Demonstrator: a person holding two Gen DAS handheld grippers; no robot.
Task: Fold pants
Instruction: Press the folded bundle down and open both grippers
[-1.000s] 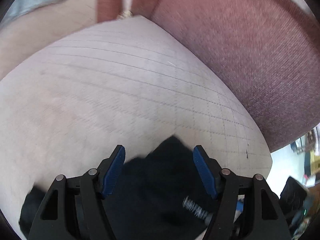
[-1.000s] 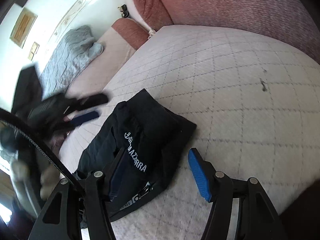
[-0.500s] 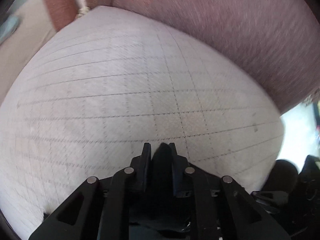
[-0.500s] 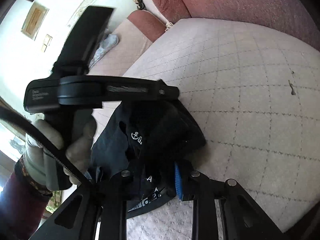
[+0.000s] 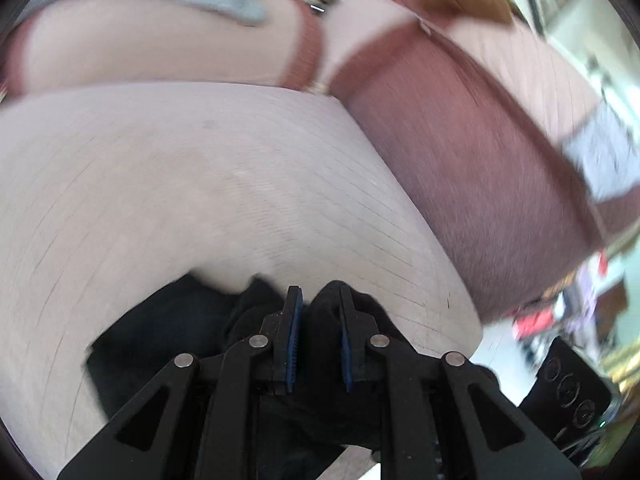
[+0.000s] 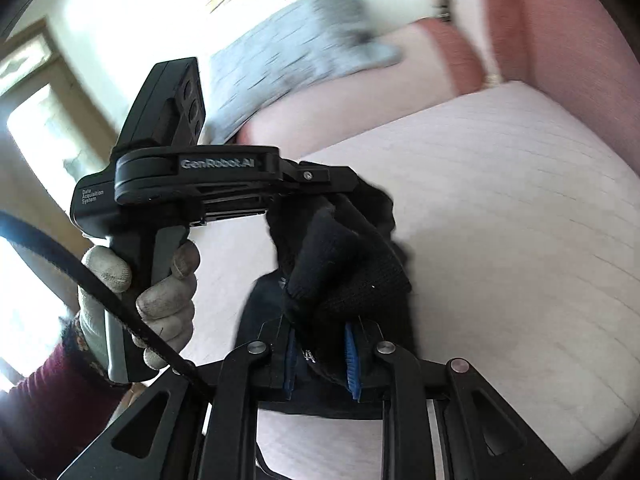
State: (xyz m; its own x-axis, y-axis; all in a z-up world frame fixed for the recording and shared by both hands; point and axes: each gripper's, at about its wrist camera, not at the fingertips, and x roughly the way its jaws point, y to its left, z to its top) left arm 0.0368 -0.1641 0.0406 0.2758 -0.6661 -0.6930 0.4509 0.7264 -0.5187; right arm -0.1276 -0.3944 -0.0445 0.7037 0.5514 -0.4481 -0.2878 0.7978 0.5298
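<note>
We are holding the black pants [image 6: 344, 264] up off the quilted cushion [image 6: 520, 208] of the sofa, one bunch of cloth in each gripper. In the left wrist view the left gripper [image 5: 318, 340] is nearly shut, its blue pads pinching a thick fold low in the centre of the frame, with the rest of the garment trailing toward the lower left. In the right wrist view the right gripper [image 6: 320, 356] is closing its jaws on another bunched handful at the bottom centre; the cloth is plainly between the pads and pressed by them.

We are judging the fabric soft, limp and light: it is slumping in loose folds, so it will sag and twist between two grips and keep no shape. It looks matte and knitted, not slippery, and not fragile. Better holds, we think, are a seam or the waistband edge rather than mid-cloth wads.

On the left gripper's body, at the left centre of the right wrist view, we are reading "GenRobot.AI" and, smaller, "Data Acquisition System". A gloved hand [image 6: 160, 300] is gripping its handle. No writing on the pants is legible.
</note>
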